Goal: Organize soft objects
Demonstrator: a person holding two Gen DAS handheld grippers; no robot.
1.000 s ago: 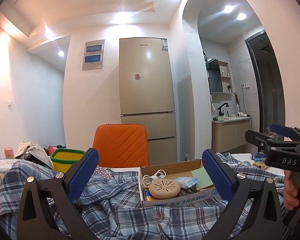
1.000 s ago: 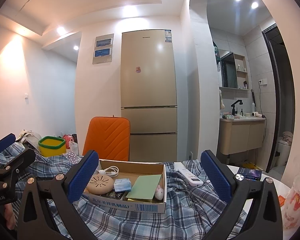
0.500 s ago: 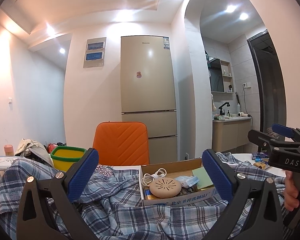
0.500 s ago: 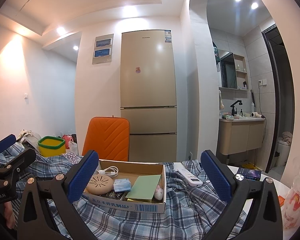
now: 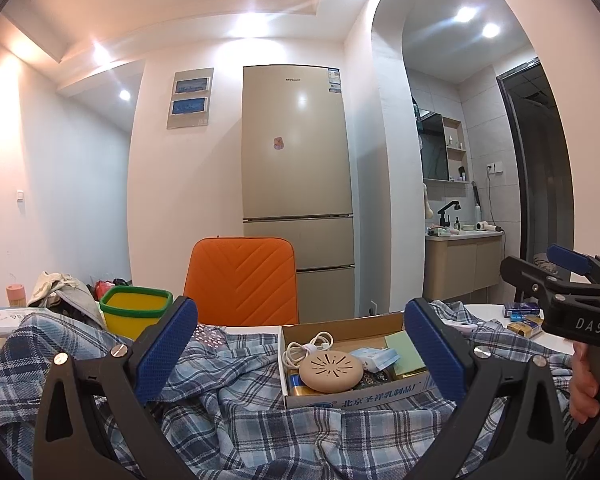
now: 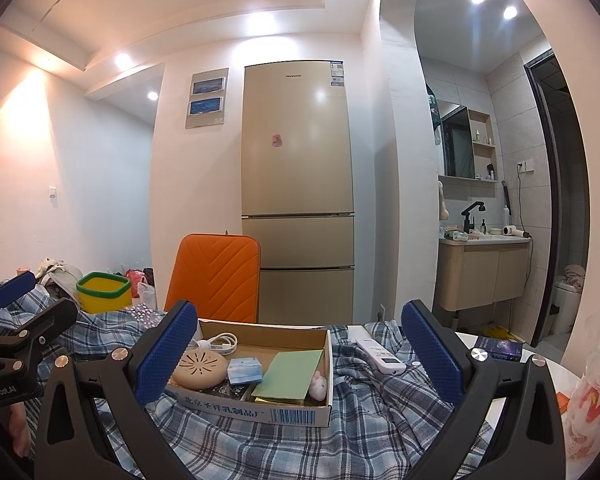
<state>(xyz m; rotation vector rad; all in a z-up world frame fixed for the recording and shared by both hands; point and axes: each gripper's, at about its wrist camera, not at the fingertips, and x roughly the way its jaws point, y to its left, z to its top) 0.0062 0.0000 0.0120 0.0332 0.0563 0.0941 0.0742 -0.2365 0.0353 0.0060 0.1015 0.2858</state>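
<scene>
Lying rumpled and unfolded, the plaid cloth [image 5: 228,412] spreads left, right and under the box [image 6: 260,406], so tidying looks unfinished; left gripper [image 5: 300,354] and right gripper [image 6: 298,354] hover above it, fingers spread wide, grasping nothing

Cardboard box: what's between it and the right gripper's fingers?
Only the plaid cloth, rumpled, which the box sits on. The right gripper is open above it, nothing else in the stretch. Shows in the right wrist view.

Gold fridge [image 5: 298,184] behind orange chair [image 5: 242,278], yellow bin [image 5: 134,314]
</scene>
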